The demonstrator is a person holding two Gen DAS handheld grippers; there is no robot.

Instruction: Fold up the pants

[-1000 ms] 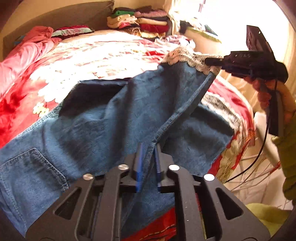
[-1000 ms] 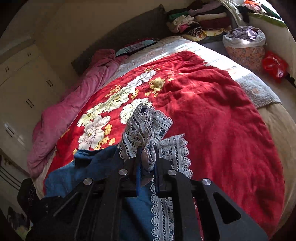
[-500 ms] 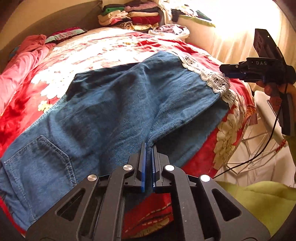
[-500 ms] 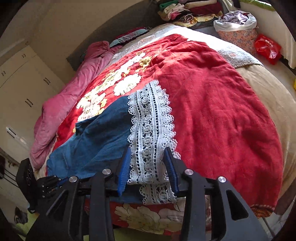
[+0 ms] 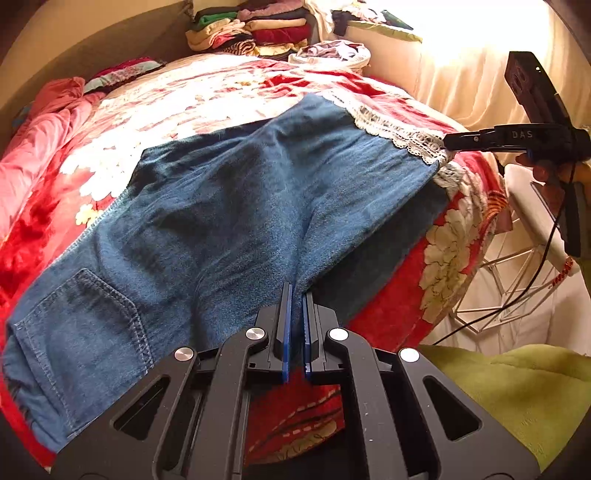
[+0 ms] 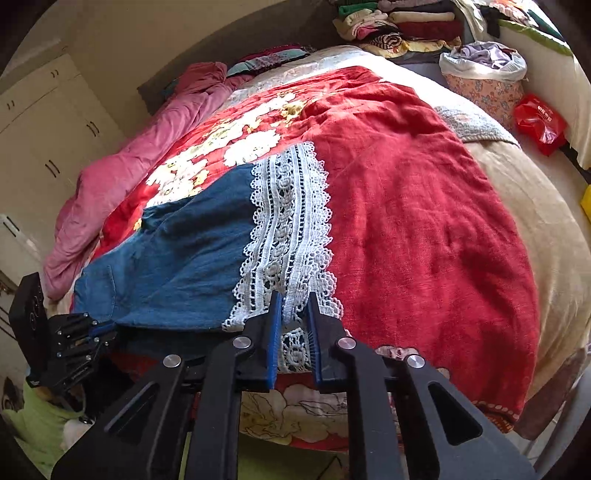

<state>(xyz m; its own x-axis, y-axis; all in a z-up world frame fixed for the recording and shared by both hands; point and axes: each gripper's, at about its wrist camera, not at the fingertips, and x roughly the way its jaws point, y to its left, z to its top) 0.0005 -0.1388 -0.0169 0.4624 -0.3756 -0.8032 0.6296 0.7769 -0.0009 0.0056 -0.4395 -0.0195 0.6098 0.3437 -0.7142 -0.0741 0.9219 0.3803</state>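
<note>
Blue denim pants [image 5: 236,206] with white lace hems [image 6: 288,225] lie flat across the red floral bedspread, one leg folded over the other, back pocket [image 5: 85,321] at the near left. My left gripper [image 5: 295,295] is shut on the denim's near edge. My right gripper [image 6: 293,299] is partly open, its jaws on either side of the lace hem at the bed's near edge. It also shows in the left wrist view [image 5: 448,142], tip at the lace. The left gripper shows at the lower left of the right wrist view [image 6: 107,328].
A red floral bedspread [image 6: 424,221] covers the bed. A pink quilt [image 6: 122,177] lies along its far side. Stacked folded clothes [image 5: 251,31] sit at the head. A bag of laundry [image 6: 484,70], a red bag [image 6: 539,122] and a white wire stand [image 5: 517,284] are nearby.
The lifted pant leg has been laid down flat over the other leg. My right gripper opened off the lace hem and then narrowed around it. My left gripper stayed shut on the denim.
</note>
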